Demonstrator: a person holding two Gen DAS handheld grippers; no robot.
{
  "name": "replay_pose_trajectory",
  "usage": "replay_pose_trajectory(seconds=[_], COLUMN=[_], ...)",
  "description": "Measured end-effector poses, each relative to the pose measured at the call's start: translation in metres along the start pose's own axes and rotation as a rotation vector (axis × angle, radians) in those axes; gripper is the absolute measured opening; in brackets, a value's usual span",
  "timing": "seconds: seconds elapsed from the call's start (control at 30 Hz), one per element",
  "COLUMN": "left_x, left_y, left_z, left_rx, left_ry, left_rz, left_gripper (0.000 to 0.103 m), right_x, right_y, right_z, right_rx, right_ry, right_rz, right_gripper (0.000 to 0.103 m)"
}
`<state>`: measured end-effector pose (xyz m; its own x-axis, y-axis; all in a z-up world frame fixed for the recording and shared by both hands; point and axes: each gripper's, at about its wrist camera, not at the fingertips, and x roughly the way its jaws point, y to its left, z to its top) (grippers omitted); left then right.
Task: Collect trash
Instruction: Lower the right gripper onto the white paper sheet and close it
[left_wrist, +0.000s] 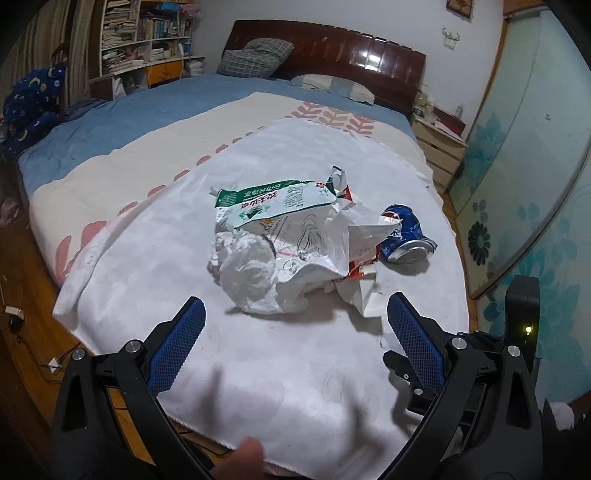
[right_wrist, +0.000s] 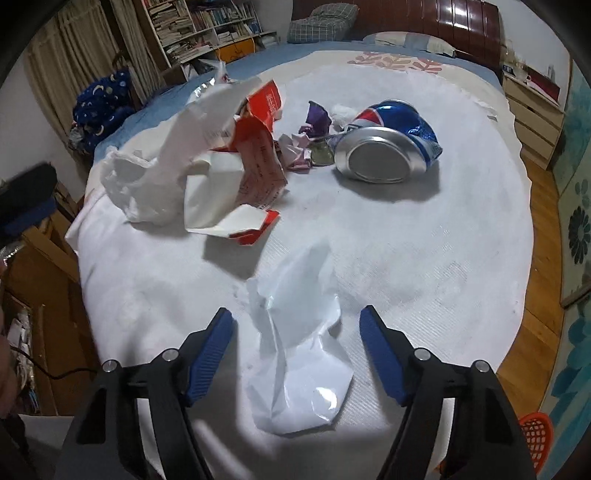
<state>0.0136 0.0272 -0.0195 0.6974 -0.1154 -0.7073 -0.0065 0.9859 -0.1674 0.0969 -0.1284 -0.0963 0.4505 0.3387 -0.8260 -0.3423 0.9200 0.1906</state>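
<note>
White paper scrap (right_wrist: 299, 354) lies between the spread right gripper (right_wrist: 296, 325); left gripper (left_wrist: 295, 317) gapes too.

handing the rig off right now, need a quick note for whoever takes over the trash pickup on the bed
Left gripper: open, empty, aimed at the pile, just short of the white plastic bag.
Right gripper: open, straddling a crumpled white paper, not closed on it.
On the white cloth: green-and-white wrapper, torn red-and-white packaging, small purple and pink scraps, crushed blue can on its side.
Done: nothing is held; none looks collected.
Left: all of it. An orange basket shows on the floor at the right; possibly the bin.
</note>
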Motion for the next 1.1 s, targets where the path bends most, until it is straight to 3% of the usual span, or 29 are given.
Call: replay_pose_trajectory(seconds=[0.03,0.07,0.17,0.27,0.37,0.53,0.83,0.87,0.93,1.0,1.07,1.1], left_x=[0.003,0.007,0.014,0.019,0.025,0.042,0.067,0.070,0.077,0.086,0.090,0.090], left_y=[0.001,0.001,0.000,-0.003,-0.012,-0.027,-0.035,-0.035,-0.032,-0.027,-0.021,-0.019], left_z=[0.001,0.003,0.008,0.013,0.015,0.018,0.028,0.029,0.028,0.028,0.026,0.026], left_rx=[0.002,0.006,0.031,0.058,0.118,0.175,0.124,0.116,0.098,0.069,0.040,0.029], left_ry=[0.002,0.002,-0.010,-0.043,-0.068,-0.022,0.021,0.030,0.053,0.096,0.117,0.116], left_rz=[-0.004,-0.007,-0.027,-0.066,-0.044,-0.015,-0.089,-0.085,-0.088,-0.084,-0.095,-0.107], left_gripper=[0.098,0.098,0.098,0.098,0.098,0.098,0.097,0.094,0.076,0.050,0.044,0.034], right_x=[0.000,-0.001,-0.003,-0.008,-0.014,-0.023,-0.035,-0.036,-0.037,-0.039,-0.039,-0.040], right_y=[-0.001,-0.004,-0.019,-0.033,-0.040,-0.043,-0.052,-0.052,-0.054,-0.055,-0.059,-0.060], right_z=[0.002,0.003,0.006,0.008,0.012,0.017,0.011,0.010,0.010,0.010,0.010,0.010], right_rx=[0.004,0.013,0.088,0.142,0.167,0.183,0.200,0.202,0.207,0.208,0.209,0.210], right_ry=[-0.003,-0.002,0.013,0.021,0.010,-0.016,-0.030,-0.032,-0.035,-0.039,-0.044,-0.046], right_rz=[0.004,0.003,0.060,0.079,0.102,0.131,0.175,0.175,0.181,0.183,0.184,0.184], right_gripper=[0.057,0.040,0.020,0.016,0.015,0.015,0.015,0.015,0.015,0.015,0.015,0.015])
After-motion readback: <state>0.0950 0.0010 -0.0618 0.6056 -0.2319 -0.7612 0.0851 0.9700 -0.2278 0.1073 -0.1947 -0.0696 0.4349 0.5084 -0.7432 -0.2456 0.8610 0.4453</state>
